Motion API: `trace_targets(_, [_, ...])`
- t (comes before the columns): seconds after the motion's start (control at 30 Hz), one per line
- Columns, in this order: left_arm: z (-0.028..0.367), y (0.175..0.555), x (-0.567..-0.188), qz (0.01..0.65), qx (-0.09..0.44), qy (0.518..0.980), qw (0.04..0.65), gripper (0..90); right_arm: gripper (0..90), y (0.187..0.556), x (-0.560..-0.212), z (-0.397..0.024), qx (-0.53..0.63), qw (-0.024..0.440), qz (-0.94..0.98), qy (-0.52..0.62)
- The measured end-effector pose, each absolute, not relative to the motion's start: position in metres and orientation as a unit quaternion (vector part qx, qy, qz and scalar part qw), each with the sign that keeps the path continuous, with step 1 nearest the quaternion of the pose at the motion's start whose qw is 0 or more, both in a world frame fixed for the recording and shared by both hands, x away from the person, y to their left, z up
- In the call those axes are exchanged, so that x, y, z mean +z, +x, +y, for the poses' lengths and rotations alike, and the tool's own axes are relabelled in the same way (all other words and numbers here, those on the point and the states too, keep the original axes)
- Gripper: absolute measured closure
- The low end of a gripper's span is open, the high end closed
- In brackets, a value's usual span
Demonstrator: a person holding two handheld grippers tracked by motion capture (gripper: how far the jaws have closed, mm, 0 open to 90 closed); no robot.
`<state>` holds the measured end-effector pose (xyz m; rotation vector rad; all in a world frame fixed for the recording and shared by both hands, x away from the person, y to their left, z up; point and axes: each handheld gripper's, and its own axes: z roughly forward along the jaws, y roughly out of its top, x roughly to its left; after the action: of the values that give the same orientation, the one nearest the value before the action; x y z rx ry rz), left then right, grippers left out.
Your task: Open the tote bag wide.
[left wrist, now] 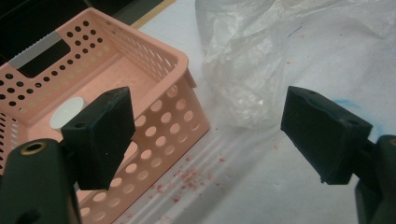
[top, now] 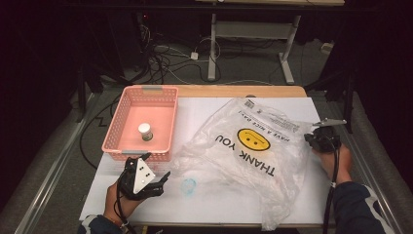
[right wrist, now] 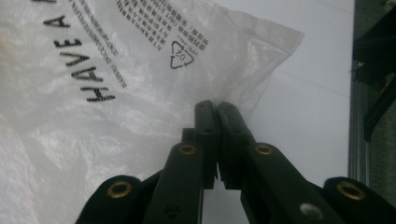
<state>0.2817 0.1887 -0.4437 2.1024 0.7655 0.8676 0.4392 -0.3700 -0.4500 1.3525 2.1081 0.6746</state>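
Black jaws of the right gripper (right wrist: 215,109) are clenched together on an edge of the thin, clear plastic carrier bag (top: 246,151), printed with a yellow smiley face and "THANK YOU"; in the right gripper view the film is pinched between the pads near its recycling mark. That bag lies crumpled and spread across the middle and right of the white-covered desk (top: 204,200), its far corner reaching toward the desk's back edge and its near end hanging over the front edge.

Such film looks very light, limp and slippery. It should crease and slide rather than hold a shape, so a firm pinch on a doubled edge or handle seems safer than a flat single layer, which could slip out or tear.

At the front left corner of the desk the left gripper (top: 155,181) is released, its jaws standing wide apart with nothing between them, just in front of the pink perforated plastic basket (top: 122,109). Inside this basket stands a small white-capped bottle (top: 145,131), alone on the floor of it.
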Motion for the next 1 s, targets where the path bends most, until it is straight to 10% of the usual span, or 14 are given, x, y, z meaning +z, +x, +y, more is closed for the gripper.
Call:
trace_targets(0.47, [0.189,0.282,-0.445,0.298,0.332,0.82,0.359,16.6,53.5,0.398,-0.411,-0.342,0.315,0.34,0.779,0.422])
trace_targets(1.0, [0.186,0.281,-0.447,0.296,0.329,0.823,0.356,16.6,48.8,0.326,-0.431,-0.175,0.379,0.178,0.898,0.133])
